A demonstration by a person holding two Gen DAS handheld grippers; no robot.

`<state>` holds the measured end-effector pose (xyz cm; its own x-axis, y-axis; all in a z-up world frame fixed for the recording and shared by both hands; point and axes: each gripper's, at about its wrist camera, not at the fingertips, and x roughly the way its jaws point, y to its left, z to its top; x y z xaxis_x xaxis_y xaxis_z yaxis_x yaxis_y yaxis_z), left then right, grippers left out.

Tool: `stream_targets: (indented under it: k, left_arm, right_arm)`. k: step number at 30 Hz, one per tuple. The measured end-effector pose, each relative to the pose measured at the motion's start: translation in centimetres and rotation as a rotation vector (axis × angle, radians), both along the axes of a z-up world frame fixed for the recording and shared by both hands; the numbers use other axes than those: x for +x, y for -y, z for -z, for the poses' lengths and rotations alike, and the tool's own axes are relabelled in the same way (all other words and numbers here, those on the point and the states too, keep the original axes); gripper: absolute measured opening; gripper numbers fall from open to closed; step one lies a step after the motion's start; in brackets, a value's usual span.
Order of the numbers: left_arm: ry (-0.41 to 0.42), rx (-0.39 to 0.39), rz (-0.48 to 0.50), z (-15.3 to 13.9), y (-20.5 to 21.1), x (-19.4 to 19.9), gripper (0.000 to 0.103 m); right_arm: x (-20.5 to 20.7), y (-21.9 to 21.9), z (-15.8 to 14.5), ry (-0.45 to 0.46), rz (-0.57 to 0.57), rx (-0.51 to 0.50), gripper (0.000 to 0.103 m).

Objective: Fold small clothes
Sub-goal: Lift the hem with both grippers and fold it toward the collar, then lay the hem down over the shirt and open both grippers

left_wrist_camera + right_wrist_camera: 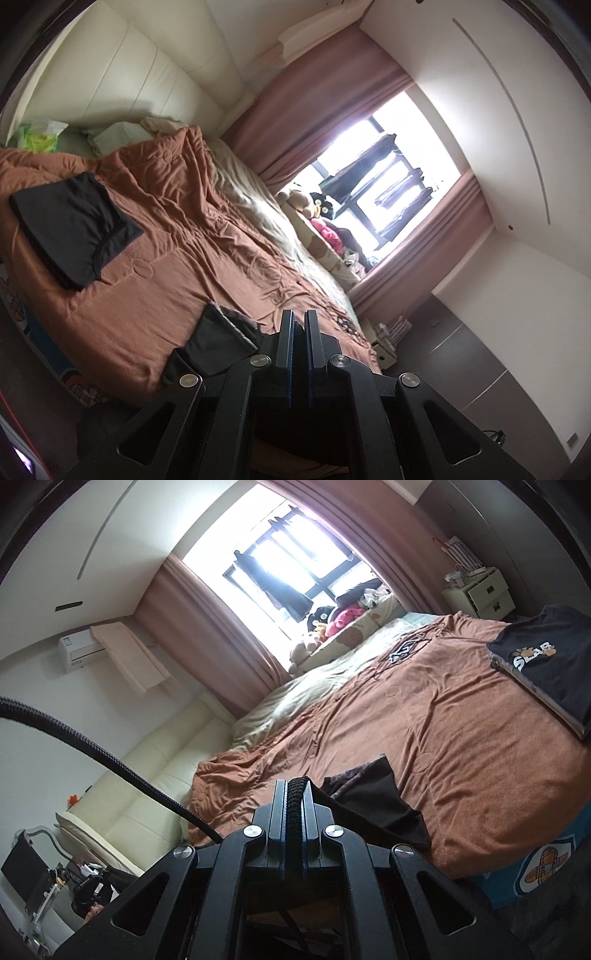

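Both claws hang over the near edge of the bed, whose rust-brown rumpled quilt [192,236] covers most of the mattress. The right claw [294,788] is clamped tight on the thick ribbed waistband of a small dark brown garment [373,801]; the rest of the cloth spills to the right and lies crumpled on the quilt. The left claw [298,321] has its two flat pads drawn almost together with only a thin gap; I cannot tell whether any cloth sits between them. Just left of it the same dark cloth [218,339] rests on the quilt. Farther left a folded black garment [74,229] lies flat. A folded black shirt with a white printed logo [546,664] sits at the far right, near the bed's edge.
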<state>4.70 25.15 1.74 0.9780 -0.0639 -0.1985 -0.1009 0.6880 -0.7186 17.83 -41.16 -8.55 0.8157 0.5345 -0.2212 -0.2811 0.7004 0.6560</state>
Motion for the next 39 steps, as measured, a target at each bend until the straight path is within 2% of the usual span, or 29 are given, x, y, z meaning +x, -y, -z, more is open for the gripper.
stream_targets:
  k: [9,15,22,34,39]
  left_arm:
    - [-0.110,0.042,-0.011,1.0,-1.8,8.4,0.005]
    - [-0.190,0.052,-0.009,3.0,-3.0,14.9,0.005]
    - [-0.320,0.044,-0.009,7.1,-4.7,21.9,0.005]
    - [-0.520,0.058,-0.008,13.6,-7.2,31.4,0.005]
    - [-0.606,0.101,0.005,16.0,-7.4,34.9,0.005]
  right_arm:
    - [8.0,-2.6,-2.0,-0.062,0.012,-0.065,0.002]
    - [14.3,-5.0,-2.1,-0.129,0.025,-0.136,0.002]
    - [21.3,-7.5,-0.7,-0.244,0.016,-0.196,0.002]
    - [30.7,-11.1,1.9,-0.399,0.025,-0.302,0.002]
    - [33.8,-11.9,3.5,-0.461,0.049,-0.351,0.002]
